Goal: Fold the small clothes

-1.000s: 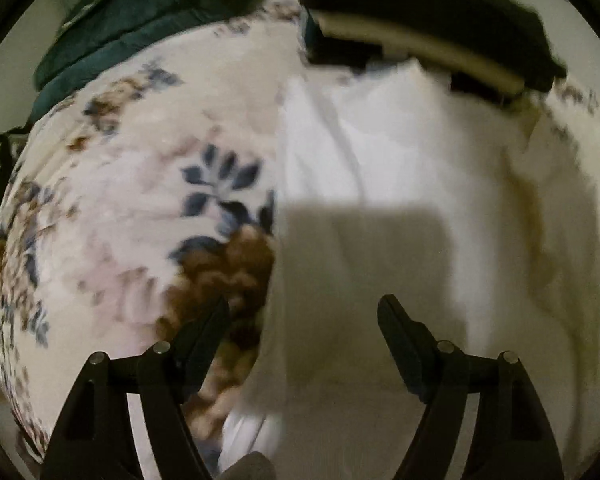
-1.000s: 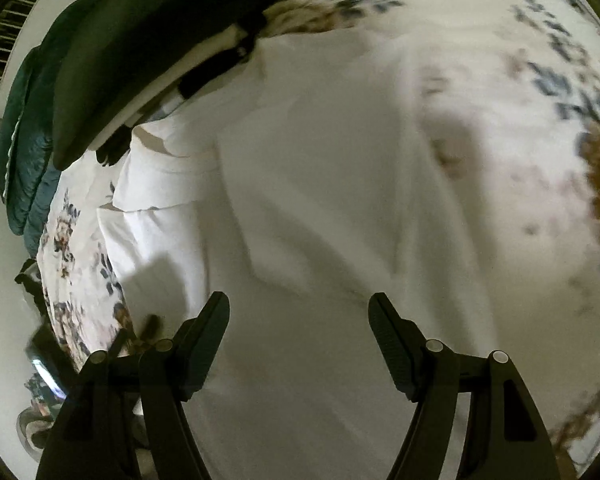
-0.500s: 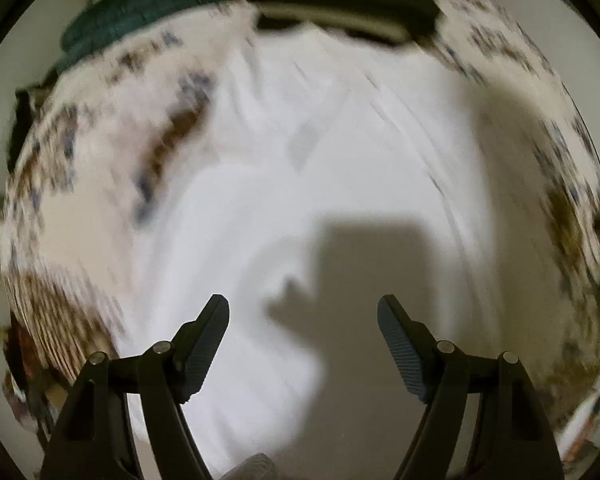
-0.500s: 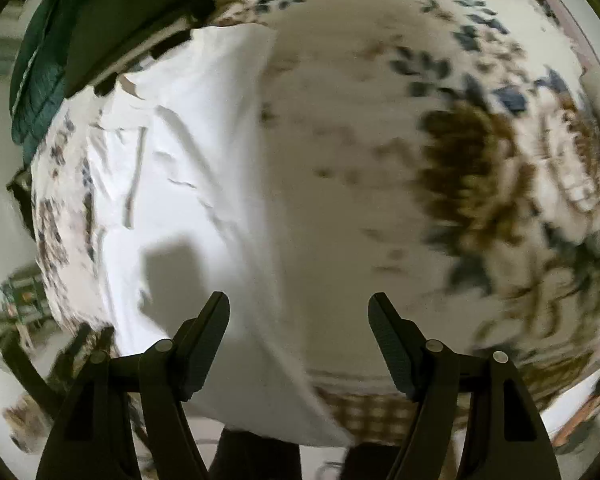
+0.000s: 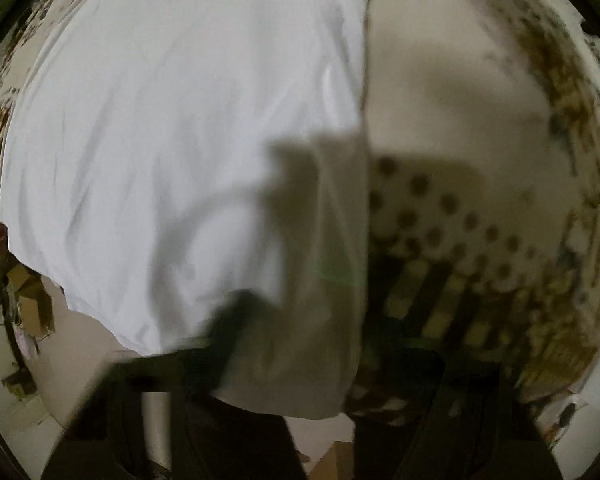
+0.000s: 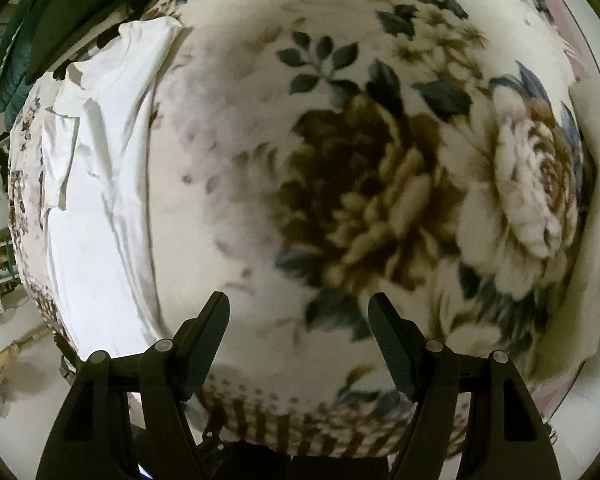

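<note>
Your right gripper [image 6: 298, 340], fingers spread and empty, has swung off the white garment [image 6: 96, 184] onto bare floral blanket [image 6: 380, 184]; your left gripper's blurred state is unreadable, so refolding waits.

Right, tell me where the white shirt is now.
The white shirt lies spread on the floral blanket, at the far left of the right wrist view, left of the open right claw; it fills the left wrist view's left half.

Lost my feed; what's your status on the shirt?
Right gripper open over bare blanket. Left gripper too blurred to call. White shirt flat at blanket's edge. Nothing in the way.
</note>
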